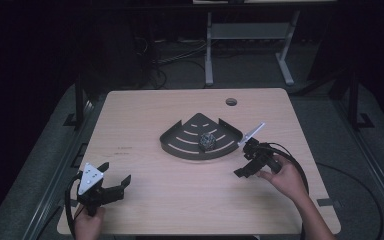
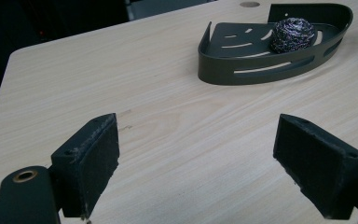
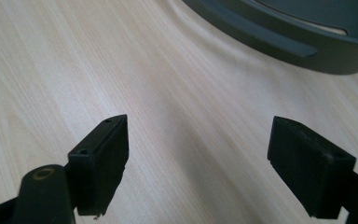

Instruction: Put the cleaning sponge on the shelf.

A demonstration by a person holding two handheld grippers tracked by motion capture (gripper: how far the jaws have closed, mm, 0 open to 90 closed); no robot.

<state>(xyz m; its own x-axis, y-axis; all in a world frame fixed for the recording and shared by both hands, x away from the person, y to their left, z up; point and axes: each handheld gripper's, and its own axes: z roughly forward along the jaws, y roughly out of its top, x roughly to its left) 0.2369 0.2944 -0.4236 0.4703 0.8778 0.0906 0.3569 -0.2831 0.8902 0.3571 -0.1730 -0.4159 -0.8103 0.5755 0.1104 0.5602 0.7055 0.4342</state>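
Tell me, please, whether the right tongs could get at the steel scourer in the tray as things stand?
Probably yes: the right tongs are open beside the tray, and the scourer lies uncovered behind its low rim.

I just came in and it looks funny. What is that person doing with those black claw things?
A person sits at a wooden table, holding a gripper in each hand. The left gripper and the right gripper are both open and hold nothing. Between them sits a dark corner shelf tray with a steel wool scrubber inside it, untouched.

Dark grey slotted tray (image 1: 180, 142), glittery silver scourer (image 1: 207, 141), pale woodgrain table (image 1: 180, 200).
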